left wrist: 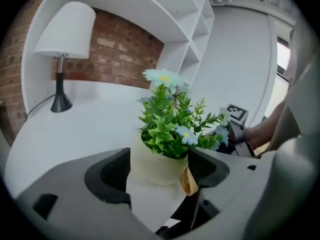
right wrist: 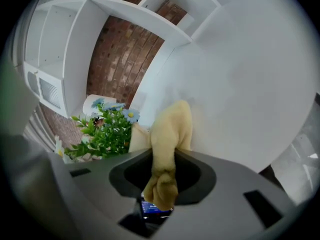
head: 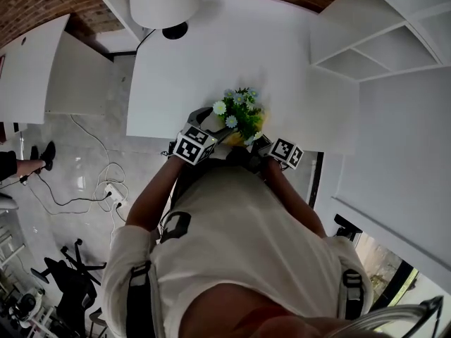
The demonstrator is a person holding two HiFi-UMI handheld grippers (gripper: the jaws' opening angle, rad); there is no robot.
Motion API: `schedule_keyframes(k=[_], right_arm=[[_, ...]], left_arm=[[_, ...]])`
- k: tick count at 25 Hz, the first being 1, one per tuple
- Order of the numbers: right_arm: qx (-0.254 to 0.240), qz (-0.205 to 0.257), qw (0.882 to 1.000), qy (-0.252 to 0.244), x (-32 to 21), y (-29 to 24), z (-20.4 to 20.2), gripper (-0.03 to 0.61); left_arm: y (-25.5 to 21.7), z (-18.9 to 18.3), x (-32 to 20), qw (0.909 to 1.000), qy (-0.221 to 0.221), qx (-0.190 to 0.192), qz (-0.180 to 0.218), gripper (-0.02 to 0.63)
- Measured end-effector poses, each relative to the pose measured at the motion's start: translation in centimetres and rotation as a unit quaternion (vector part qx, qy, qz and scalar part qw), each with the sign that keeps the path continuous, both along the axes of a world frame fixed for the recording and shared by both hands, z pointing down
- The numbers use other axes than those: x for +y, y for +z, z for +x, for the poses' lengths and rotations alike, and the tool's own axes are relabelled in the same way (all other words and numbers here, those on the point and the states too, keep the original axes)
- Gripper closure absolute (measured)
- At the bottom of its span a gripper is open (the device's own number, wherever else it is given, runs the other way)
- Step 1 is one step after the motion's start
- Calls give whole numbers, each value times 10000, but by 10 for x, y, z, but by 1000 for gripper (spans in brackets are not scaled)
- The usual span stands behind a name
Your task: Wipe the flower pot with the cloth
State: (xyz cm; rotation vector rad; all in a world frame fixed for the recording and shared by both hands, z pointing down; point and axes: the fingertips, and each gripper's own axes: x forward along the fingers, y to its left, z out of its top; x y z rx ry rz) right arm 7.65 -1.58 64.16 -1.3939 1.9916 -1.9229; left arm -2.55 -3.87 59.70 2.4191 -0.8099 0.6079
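Note:
A cream flower pot with a green plant and pale blue flowers stands near the front edge of the white table. My left gripper is open, its jaws standing wide on either side of the pot without visibly pressing on it. My right gripper is shut on a yellow cloth, which hangs bunched between the jaws and lies against the pot's right side. In the head view both grippers, left and right, flank the plant, and the pot itself is mostly hidden under the leaves.
A white-shaded lamp on a black base stands at the table's far edge. White shelves rise to the right, a brick wall behind. Cables and a black chair are on the floor to the left.

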Motion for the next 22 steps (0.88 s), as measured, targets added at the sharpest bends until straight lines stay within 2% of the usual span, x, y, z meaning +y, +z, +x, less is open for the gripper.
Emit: schedule_keyframes(k=[4, 6, 7, 9, 12, 14, 16, 18, 22], right_arm=[[-32, -20, 9999, -123, -14, 0, -1, 468], [-156, -6, 9998, -141, -22, -4, -2, 469], [-214, 17, 9997, -146, -26, -7, -3, 468], [-285, 98, 9994, -162, -34, -16, -4, 468], [-384, 256, 9988, -185, -46, -33, -4, 468], [-479, 321, 9981, -200, -50, -42, -5, 469], [-498, 259, 9981, -259, -48, -39, -4, 468], [-456, 54, 9985, -295, -44, -24, -1, 465], [-342, -175, 9989, -285, -44, 1, 6, 465]], left_arm=[[-6, 7, 0, 9930, 1111, -245, 318, 257], [4, 10, -3, 9874, 1359, -644, 492, 256], [7, 11, -6, 9858, 1333, -827, 590, 258], [7, 10, -13, 9881, 991, -964, 673, 258], [5, 13, -22, 9940, 161, -882, 625, 258], [6, 17, -25, 9941, -356, -856, 565, 258], [7, 21, -25, 9925, -657, -880, 544, 258], [8, 23, -24, 9926, -650, -893, 495, 258], [1, 15, -22, 9968, -262, -717, 235, 258]])
